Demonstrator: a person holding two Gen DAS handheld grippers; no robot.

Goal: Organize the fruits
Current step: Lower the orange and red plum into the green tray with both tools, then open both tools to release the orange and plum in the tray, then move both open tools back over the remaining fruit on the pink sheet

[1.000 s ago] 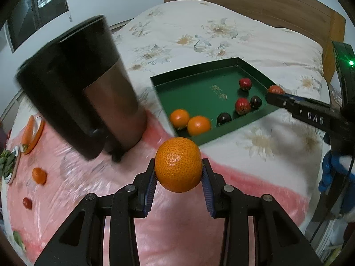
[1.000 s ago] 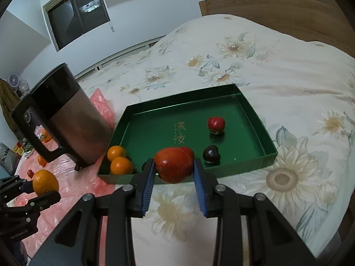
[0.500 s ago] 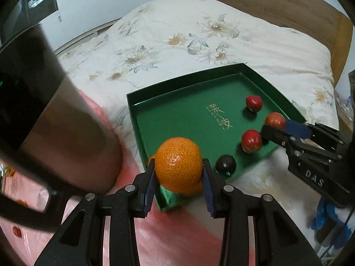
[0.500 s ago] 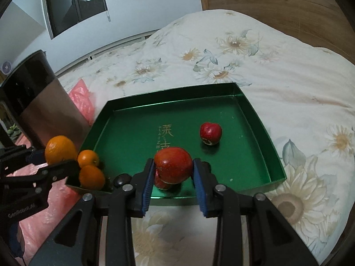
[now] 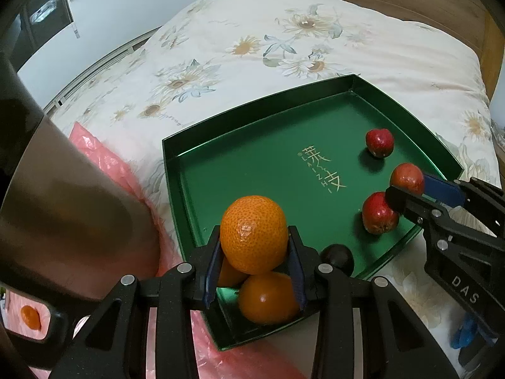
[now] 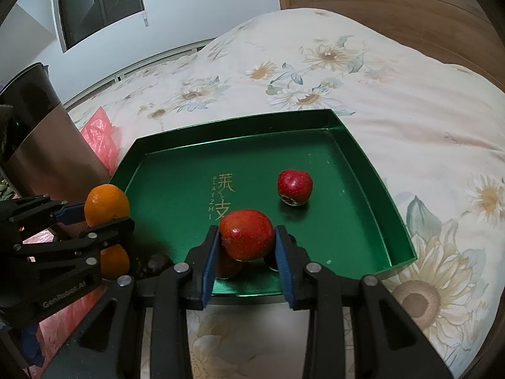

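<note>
My left gripper [image 5: 254, 248] is shut on an orange tangerine [image 5: 253, 234], held above the near left corner of the green tray [image 5: 268, 110]. Two tangerines [image 5: 268, 297] lie in that corner below it. My right gripper [image 6: 246, 237] is shut on a red fruit [image 6: 246, 234], held over the tray's [image 6: 363, 154] near edge. It also shows in the left wrist view [image 5: 407, 178]. In the tray lie two red fruits [image 5: 379, 142] [image 5: 378, 218] and a dark fruit [image 5: 337, 257].
A tall dark and copper canister [image 5: 63, 208] stands just left of the tray on pink plastic sheet [image 5: 104, 158]. A tangerine [image 5: 31, 317] lies further left. The tray rests on a floral bedspread [image 6: 347, 72] with a wooden headboard [image 6: 394, 9] behind.
Both grippers have moved forward over the tray with their fruits still held. The left one now hangs over the two tangerines in the corner; the canister has slid to the left edge.
</note>
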